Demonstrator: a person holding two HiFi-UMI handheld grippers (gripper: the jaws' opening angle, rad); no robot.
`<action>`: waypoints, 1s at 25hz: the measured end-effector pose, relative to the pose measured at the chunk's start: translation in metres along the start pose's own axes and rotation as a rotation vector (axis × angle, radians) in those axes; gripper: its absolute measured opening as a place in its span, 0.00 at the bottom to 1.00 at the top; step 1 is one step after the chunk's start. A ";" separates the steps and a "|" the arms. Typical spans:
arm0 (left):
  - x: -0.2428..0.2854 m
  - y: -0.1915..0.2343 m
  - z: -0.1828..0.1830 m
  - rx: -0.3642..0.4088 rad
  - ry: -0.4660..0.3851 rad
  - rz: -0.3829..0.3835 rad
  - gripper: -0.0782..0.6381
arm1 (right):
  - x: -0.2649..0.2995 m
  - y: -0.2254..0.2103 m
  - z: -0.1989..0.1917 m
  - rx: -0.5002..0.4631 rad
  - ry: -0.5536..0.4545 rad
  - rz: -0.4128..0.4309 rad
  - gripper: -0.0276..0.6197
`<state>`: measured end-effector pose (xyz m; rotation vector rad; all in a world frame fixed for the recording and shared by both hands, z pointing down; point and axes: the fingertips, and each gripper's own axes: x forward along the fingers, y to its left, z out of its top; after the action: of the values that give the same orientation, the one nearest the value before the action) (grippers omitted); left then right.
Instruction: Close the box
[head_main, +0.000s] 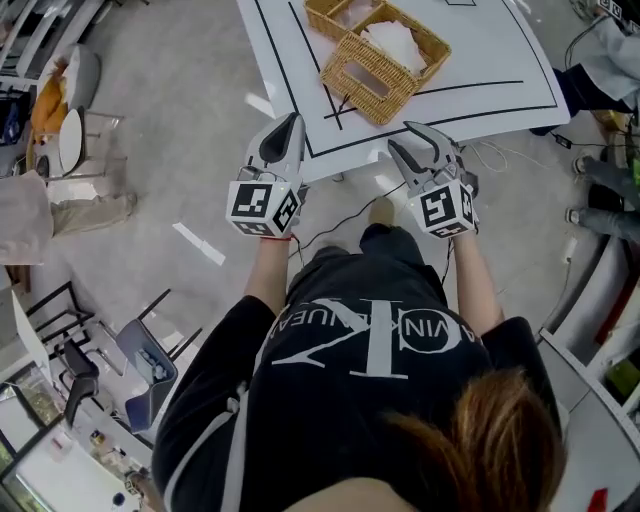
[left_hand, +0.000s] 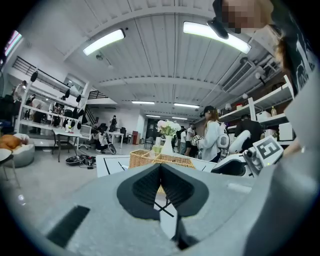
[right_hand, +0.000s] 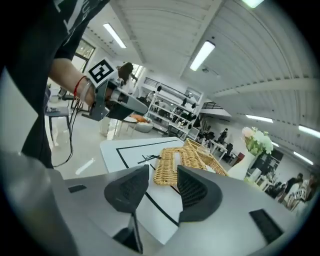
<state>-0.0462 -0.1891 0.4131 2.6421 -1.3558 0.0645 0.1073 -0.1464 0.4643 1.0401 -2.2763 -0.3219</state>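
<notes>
Head view: wicker box (head_main: 385, 55) sits on the white table (head_main: 480, 50), lid flap hanging open toward the near edge. Left gripper (head_main: 293, 122) and right gripper (head_main: 410, 138) are both held at the table's near edge, apart from the box.

Left gripper view: left gripper (left_hand: 160, 170) jaws are together, tips meeting, nothing between them. Box (left_hand: 150, 159) ahead on the table.

Right gripper view: right gripper (right_hand: 162, 172) jaws stand apart and empty. Box (right_hand: 185, 157) seen through the gap, not touched.

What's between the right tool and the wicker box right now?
Nothing but bare table with a black line, between right tool and wicker box, shown in the right gripper view.
</notes>
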 end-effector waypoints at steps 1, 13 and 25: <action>0.002 0.001 -0.002 -0.006 0.001 0.013 0.12 | 0.006 0.000 -0.002 -0.052 0.008 0.020 0.29; 0.011 0.013 -0.018 -0.057 0.020 0.114 0.12 | 0.052 -0.001 -0.046 -0.804 0.149 0.130 0.38; 0.016 0.005 -0.023 -0.068 0.026 0.179 0.12 | 0.054 0.002 -0.042 -0.865 0.023 0.148 0.27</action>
<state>-0.0402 -0.2008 0.4378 2.4506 -1.5543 0.0733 0.1047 -0.1840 0.5211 0.4138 -1.8518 -1.0926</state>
